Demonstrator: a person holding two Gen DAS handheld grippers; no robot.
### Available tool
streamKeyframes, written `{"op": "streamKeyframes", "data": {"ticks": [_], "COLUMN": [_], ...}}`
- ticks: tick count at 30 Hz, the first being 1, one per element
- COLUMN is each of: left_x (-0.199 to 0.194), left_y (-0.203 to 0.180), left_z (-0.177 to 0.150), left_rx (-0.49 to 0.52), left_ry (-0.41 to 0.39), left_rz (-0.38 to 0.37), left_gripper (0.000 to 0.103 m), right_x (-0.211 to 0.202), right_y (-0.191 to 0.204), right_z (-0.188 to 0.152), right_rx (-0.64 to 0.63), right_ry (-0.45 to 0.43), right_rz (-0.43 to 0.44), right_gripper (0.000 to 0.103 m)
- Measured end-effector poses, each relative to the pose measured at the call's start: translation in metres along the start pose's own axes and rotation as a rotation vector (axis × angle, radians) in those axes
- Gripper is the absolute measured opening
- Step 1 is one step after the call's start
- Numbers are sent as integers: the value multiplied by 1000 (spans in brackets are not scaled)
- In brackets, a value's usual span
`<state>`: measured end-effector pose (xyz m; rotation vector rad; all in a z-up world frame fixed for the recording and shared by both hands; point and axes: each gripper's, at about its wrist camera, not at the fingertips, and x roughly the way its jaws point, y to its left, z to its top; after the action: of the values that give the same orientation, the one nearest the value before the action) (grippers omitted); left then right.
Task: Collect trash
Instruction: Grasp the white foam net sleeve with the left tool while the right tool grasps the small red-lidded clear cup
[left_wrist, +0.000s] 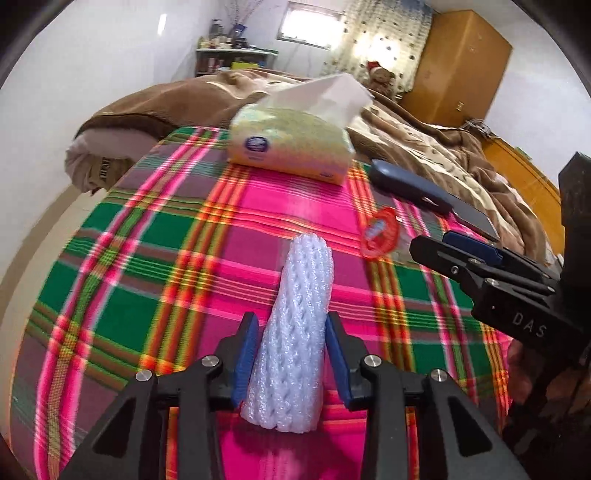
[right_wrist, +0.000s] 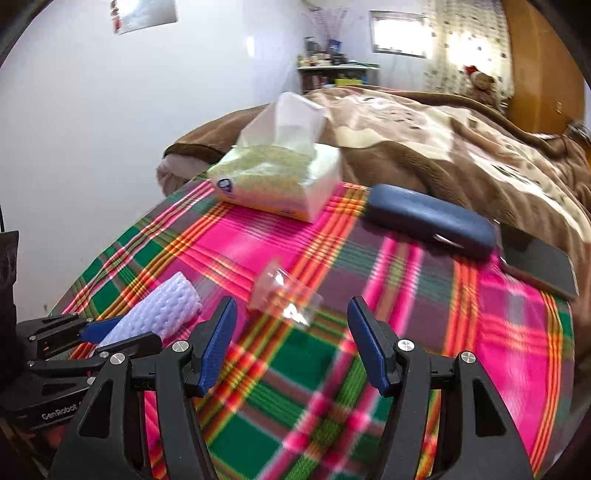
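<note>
Presently, in the left wrist view, the left gripper (left_wrist: 291, 354) is seen at lower centre, its jaws clamped on a white foam net sleeve (left_wrist: 295, 332), which projects forward over the plaid bedspread (left_wrist: 147, 258) toward mid-frame. A tissue pack (left_wrist: 291, 144) is noted at upper centre, lying on the bedspread with a tissue drawn up from its top. A blue glasses case (left_wrist: 410, 186) is recorded right of centre, with a red-edged clear wrapper (left_wrist: 380, 236) just below it. The right gripper (left_wrist: 476, 258) enters from the right edge; its jaws cannot be judged from this view.

In the right wrist view, the left gripper (right_wrist: 107, 332) is found at lower left, holding the foam net sleeve (right_wrist: 162, 310). The right gripper (right_wrist: 291, 339) occupies lower centre, its jaws held apart with nothing between them. A crumpled clear plastic wrapper (right_wrist: 284, 295) lies on the bedspread (right_wrist: 480, 314) just ahead of the jaws. The tissue pack (right_wrist: 277, 181) is seen at upper centre, the glasses case (right_wrist: 432, 218) to its right, and a dark flat phone (right_wrist: 539, 269) at the right edge. A brown blanket (right_wrist: 424, 140) is heaped behind.
</note>
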<state>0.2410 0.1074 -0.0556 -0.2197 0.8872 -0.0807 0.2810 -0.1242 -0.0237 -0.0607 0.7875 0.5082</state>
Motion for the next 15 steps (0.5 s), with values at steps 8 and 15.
{"op": "streamKeyframes", "data": {"ticks": [8,15], "left_x": [3,6], "left_y": [7,7], "left_z": [3,7], "left_rx": [-19,-15], "left_ry": [-11,-9], "left_rz": [-17,-21], "left_gripper": [38,38], "right_x": [22,26], "right_y": [1,6], "right_z": [7,4], "right_rx": [-30,-69], "right_ry": [77,111], "right_rz": [57,49], "right_gripper": [63,59]}}
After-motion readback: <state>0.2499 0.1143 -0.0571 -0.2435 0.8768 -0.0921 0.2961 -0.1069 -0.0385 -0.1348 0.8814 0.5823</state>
